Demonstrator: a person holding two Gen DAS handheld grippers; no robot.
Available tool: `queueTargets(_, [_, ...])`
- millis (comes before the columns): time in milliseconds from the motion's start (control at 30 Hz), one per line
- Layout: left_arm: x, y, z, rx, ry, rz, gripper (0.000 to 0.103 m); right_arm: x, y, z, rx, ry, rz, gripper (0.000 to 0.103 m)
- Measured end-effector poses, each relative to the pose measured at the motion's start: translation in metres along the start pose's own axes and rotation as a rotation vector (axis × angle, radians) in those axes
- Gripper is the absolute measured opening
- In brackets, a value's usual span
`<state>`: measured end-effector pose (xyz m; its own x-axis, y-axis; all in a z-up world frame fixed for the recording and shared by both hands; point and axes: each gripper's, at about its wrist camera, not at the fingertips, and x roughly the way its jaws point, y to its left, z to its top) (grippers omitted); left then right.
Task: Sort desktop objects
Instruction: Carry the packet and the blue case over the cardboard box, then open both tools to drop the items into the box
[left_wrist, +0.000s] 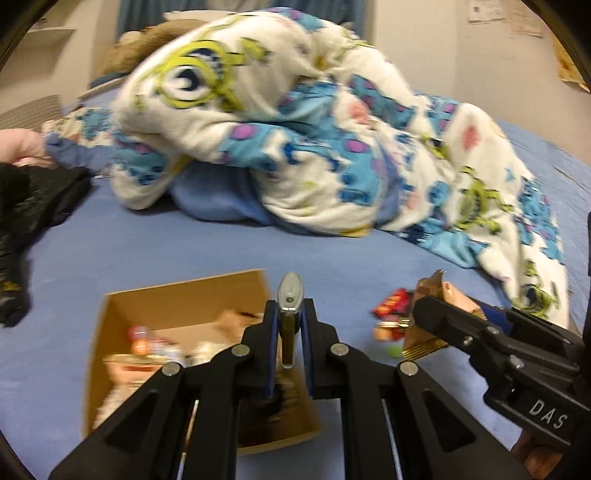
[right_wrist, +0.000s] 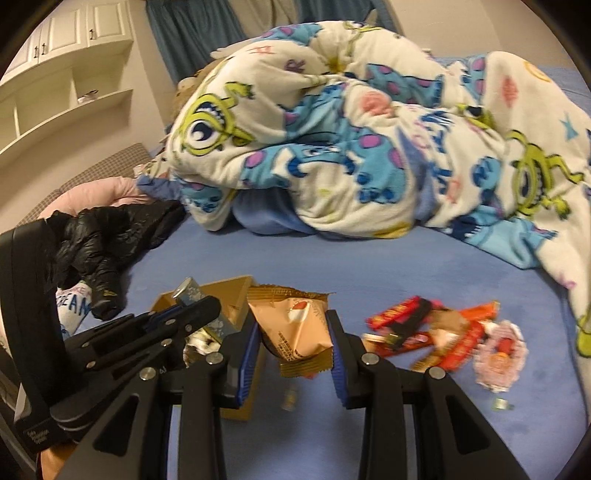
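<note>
Above the cardboard box (left_wrist: 122, 314), left claw (left_wrist: 290, 325) pinches a slim metallic packet (left_wrist: 290, 295); right claw (right_wrist: 293, 332) grips a crinkly pouch (right_wrist: 295, 328).

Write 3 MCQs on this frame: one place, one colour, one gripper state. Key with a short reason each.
1. Where is the cardboard box?
A. on the blue bedsheet
B. on a wall shelf
C. on top of the blanket

2. What colour is the snack packet between the fingers of the right gripper?
A. green
B. peach-orange with gold ends
C. black

3. What is the left gripper doing?
A. open, holding nothing
B. shut on a slim metal case
C. shut on a sock

Key: 1 A, the box sits on the blue bedsheet; 2 B, the wrapper is peach-orange with gold edges; 3 B, the pads clamp the slim metal case above the box.
</note>
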<state>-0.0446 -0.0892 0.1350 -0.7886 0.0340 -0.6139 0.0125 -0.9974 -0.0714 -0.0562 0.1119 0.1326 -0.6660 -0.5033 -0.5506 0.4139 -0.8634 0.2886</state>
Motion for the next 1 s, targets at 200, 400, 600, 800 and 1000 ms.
queueTargets(200, [-0.009, 0.057, -0.006, -0.092, 0.006, 0.094, 0.012, 0.033, 0.048, 0.004, -0.029, 0.042, 0.086, 0.034])
queueTargets(400, [-0.006, 0.085, -0.017, -0.149, 0.025, 0.112, 0.012, 0.06, 0.083, -0.005, -0.065, 0.095, 0.135, 0.034])
queueTargets(600, [0.005, 0.087, -0.025, -0.151, 0.053, 0.112, 0.012, 0.081, 0.095, -0.014, -0.071, 0.139, 0.151, 0.034])
queueTargets(800, [0.013, 0.093, -0.033, -0.165, 0.08, 0.119, 0.012, 0.095, 0.094, -0.021, -0.054, 0.163, 0.152, 0.034])
queueTargets(1000, [0.026, 0.095, -0.042, -0.149, 0.125, 0.151, 0.012, 0.108, 0.094, -0.029, -0.037, 0.193, 0.149, 0.034])
